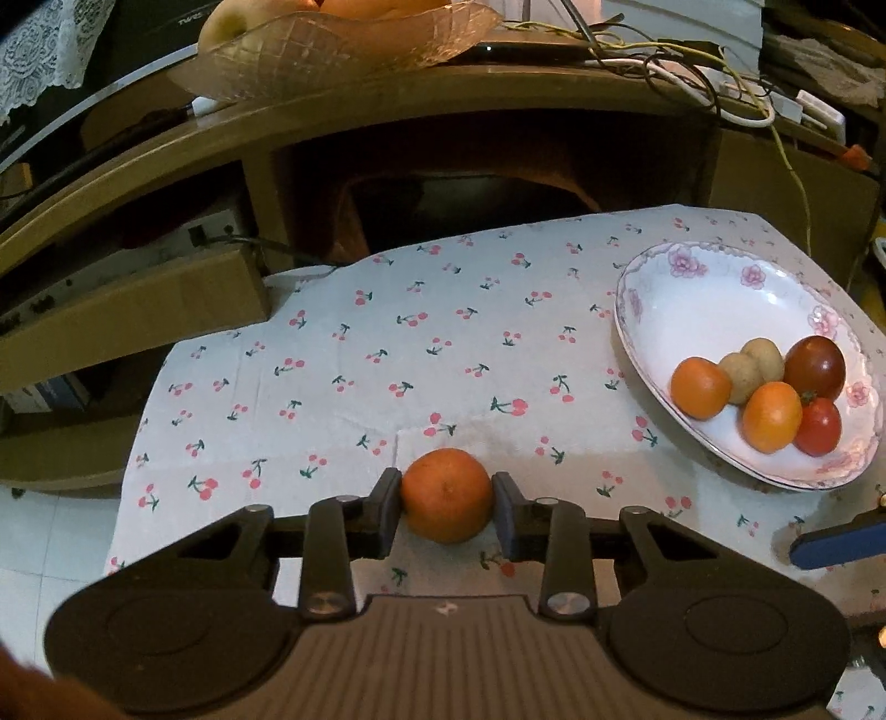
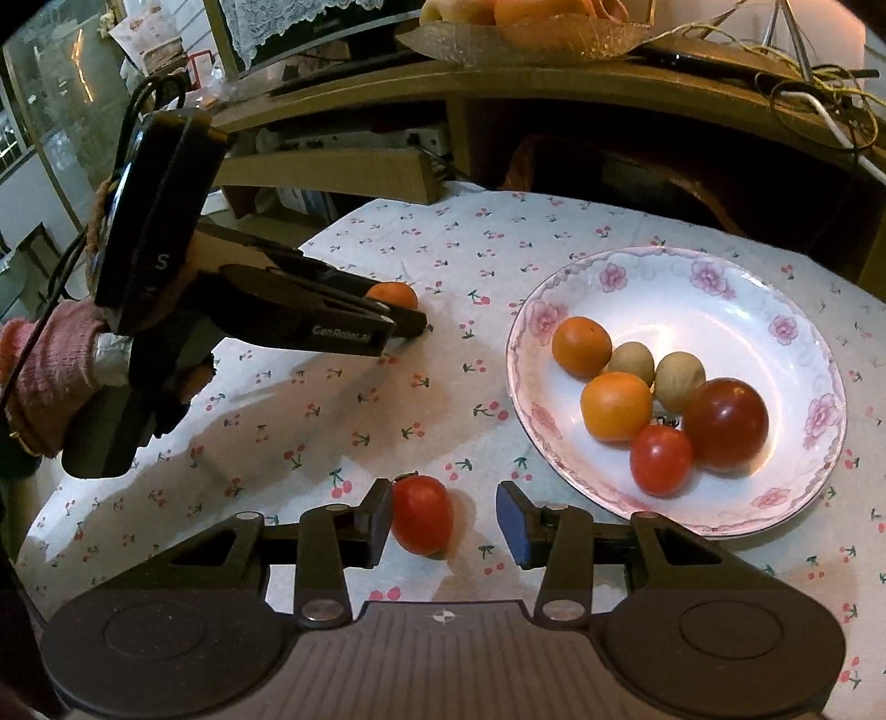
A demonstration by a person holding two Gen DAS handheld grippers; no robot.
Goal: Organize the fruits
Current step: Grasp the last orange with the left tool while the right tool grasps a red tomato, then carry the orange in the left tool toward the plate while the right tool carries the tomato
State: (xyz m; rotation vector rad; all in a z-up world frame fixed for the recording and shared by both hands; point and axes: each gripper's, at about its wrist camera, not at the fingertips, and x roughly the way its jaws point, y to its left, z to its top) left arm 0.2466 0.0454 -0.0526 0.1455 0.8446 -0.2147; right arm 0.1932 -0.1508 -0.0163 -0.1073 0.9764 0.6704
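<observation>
My left gripper (image 1: 447,507) has its pads against both sides of an orange (image 1: 447,494) that rests on the cherry-print cloth. It shows in the right wrist view (image 2: 407,318) with the orange (image 2: 394,293) behind its fingers. My right gripper (image 2: 446,520) is open around a red tomato (image 2: 422,514) on the cloth; the left pad touches it, the right pad stands apart. A floral plate (image 2: 714,277) to the right holds two oranges, two brown fruits, a dark tomato and a red tomato. The plate also shows in the left wrist view (image 1: 692,299).
A wooden cabinet (image 1: 498,99) stands behind the table with a glass fruit bowl (image 1: 343,39) and tangled cables (image 1: 692,72) on top. A cardboard box (image 1: 138,310) lies at the far left. The table edge drops to a tiled floor (image 1: 50,531) on the left.
</observation>
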